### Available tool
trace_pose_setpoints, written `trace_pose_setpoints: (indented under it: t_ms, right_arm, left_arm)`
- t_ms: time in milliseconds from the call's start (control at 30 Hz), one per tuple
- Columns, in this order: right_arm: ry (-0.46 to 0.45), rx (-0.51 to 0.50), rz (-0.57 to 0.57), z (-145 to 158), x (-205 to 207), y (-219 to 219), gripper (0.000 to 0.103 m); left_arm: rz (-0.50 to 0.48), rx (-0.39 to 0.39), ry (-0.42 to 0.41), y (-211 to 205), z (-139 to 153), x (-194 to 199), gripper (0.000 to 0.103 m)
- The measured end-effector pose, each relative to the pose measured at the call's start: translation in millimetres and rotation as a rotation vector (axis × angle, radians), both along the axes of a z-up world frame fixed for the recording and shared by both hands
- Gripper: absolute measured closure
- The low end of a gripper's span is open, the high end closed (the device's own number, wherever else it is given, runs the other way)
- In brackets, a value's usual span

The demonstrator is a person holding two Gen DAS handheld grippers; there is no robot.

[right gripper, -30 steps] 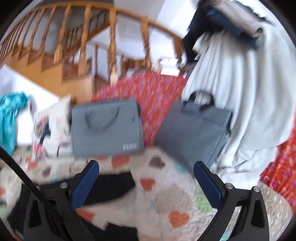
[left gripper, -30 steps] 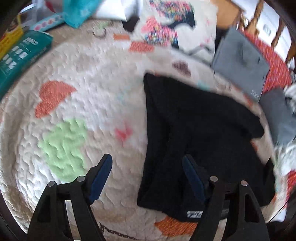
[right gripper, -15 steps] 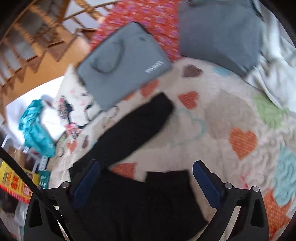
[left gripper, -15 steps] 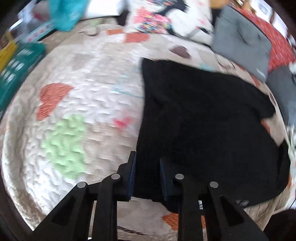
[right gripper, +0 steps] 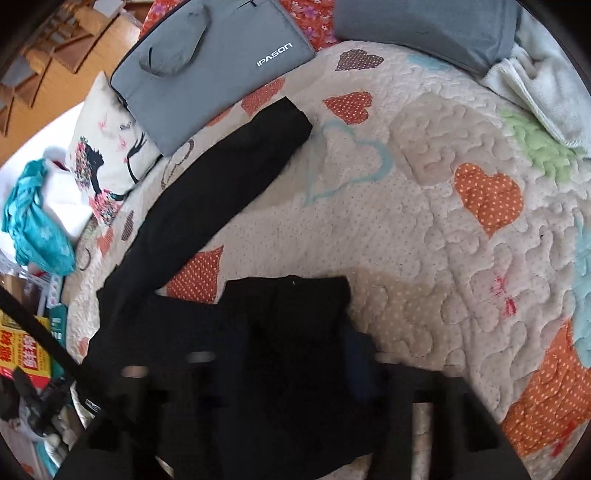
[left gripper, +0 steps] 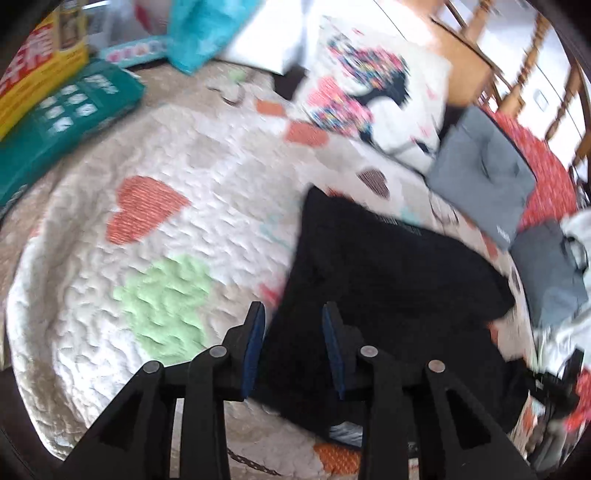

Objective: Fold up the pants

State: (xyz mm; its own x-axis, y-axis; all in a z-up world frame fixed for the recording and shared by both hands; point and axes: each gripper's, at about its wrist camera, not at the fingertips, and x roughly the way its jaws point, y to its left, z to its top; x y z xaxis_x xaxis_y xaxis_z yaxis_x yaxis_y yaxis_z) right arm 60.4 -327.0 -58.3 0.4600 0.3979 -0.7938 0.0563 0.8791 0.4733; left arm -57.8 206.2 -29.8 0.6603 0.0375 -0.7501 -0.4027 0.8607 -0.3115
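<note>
Black pants (left gripper: pixel 399 280) lie on a heart-patterned quilt (left gripper: pixel 155 229). In the left wrist view my left gripper (left gripper: pixel 293 317) is nearly closed, its blue pads on either side of the pants' near left edge, with cloth between them. In the right wrist view the pants (right gripper: pixel 207 206) stretch from lower left toward the upper middle, one leg end (right gripper: pixel 284 122) near a grey bag. My right gripper (right gripper: pixel 291 354) is blurred and sits over the other leg's end (right gripper: pixel 291 306); its blue pad (right gripper: pixel 360 350) shows at the cloth's right edge.
A grey IPASON laptop bag (right gripper: pixel 207 62) and a second grey bag (right gripper: pixel 424 26) lie at the quilt's far edge. A printed pillow (left gripper: pixel 369 92), teal cloth (left gripper: pixel 199 33) and green and yellow boxes (left gripper: pixel 55 110) sit at the left. A white blanket (right gripper: pixel 543 81) lies right.
My left gripper closed from wide open onto the pants' near edge. My right gripper tipped down from facing the stairs and bags and dropped onto the pants leg end.
</note>
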Motion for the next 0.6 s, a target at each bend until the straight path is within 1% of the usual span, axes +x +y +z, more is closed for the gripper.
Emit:
trace_pose_setpoints:
  t_ms: [33,100,167,200,233,267,300,333,367,400,433,500,533,567,600]
  right_arm:
    - [-0.002,-0.015,-0.017,3,0,-3,0.069]
    - [-0.002,-0.108,-0.083,9,-1,-10,0.069]
    - [0.006,-0.204,-0.187,9,-4,-21,0.069]
    - [0.019,-0.223,-0.234,6,-5,-30,0.068]
    - [0.038,-0.211,-0.267,2,-5,-37,0.064]
    - [0.059,-0.168,-0.296,-2,-6,-46,0.062]
    - [0.058,-0.132,-0.309,-3,-7,-50,0.062]
    - [0.044,-0.110,-0.314,-1,-8,-52,0.062]
    - [0.007,-0.107,-0.310,6,-10,-50,0.062]
    - [-0.032,-0.112,-0.302,13,-11,-45,0.062]
    - [-0.093,-0.118,-0.287,25,-14,-38,0.061]
    - [-0.166,-0.144,-0.277,43,-17,-25,0.050]
    - [-0.204,-0.145,-0.272,55,-16,-19,0.038]
    - [-0.230,-0.134,-0.264,65,-13,-15,0.032]
    - [-0.235,-0.124,-0.256,75,-5,-9,0.032]
  left_arm:
    - [0.035,-0.011,-0.009,7,1,-3,0.072]
    - [0.100,-0.020,-0.003,16,0,-6,0.072]
    - [0.134,-0.036,0.012,17,-3,2,0.072]
    - [0.143,-0.054,0.018,20,-6,3,0.072]
    - [0.144,-0.062,0.021,21,-7,5,0.072]
    - [0.144,-0.067,0.021,20,-7,6,0.072]
    - [0.143,-0.071,0.019,19,-7,8,0.072]
    - [0.135,-0.076,0.012,16,-6,11,0.072]
    - [0.126,-0.081,0.005,13,-5,13,0.072]
    - [0.116,-0.086,-0.003,9,-3,15,0.072]
    - [0.097,-0.100,-0.015,5,-1,21,0.072]
    - [0.075,-0.114,-0.012,0,0,32,0.071]
    - [0.056,-0.111,0.008,-3,2,46,0.071]
    - [0.042,-0.106,0.018,-5,4,54,0.070]
    - [0.020,-0.092,0.031,-8,7,67,0.067]
